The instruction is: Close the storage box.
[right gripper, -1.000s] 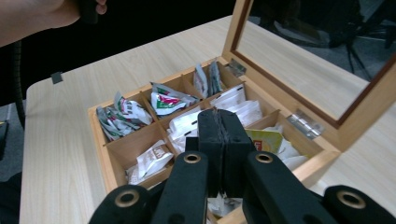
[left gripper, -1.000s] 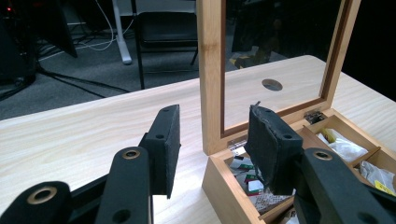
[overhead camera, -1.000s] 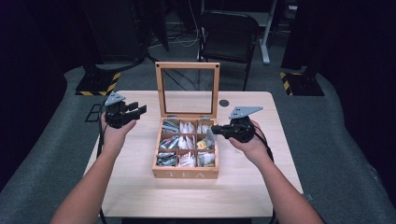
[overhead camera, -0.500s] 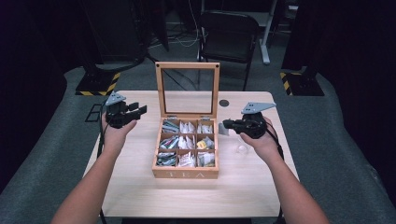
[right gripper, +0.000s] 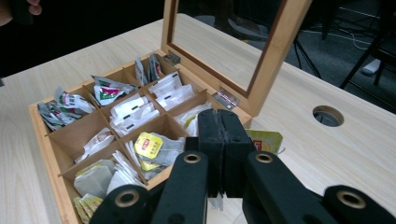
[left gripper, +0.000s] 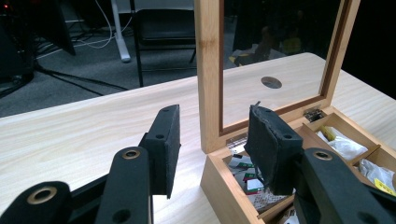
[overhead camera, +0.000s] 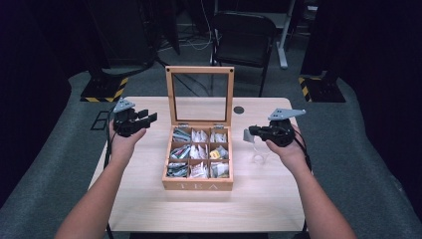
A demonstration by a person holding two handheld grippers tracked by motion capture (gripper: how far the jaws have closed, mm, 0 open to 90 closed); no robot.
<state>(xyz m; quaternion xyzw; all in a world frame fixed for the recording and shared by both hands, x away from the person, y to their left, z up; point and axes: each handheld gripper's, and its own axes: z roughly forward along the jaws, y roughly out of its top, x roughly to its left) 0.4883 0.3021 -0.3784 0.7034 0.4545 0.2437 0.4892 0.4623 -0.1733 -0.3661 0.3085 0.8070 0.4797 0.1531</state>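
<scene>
While your right gripper (overhead camera: 247, 133) pinches a tea bag (overhead camera: 247, 135) just right of the open tea box (overhead camera: 197, 185), off the table (overhead camera: 149, 199), your left gripper (overhead camera: 149, 116) hovers left of the box, jaws spread.

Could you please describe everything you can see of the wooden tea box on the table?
The wooden tea box sits in the middle of the light wood table, with "TEA" on its front wall. It looks like pale bamboo or wood. Its framed, clear-paned lid stands upright on metal hinges. Thin dividers make nine compartments, three by three, holding tea sachets. Neither gripper touches it.
</scene>
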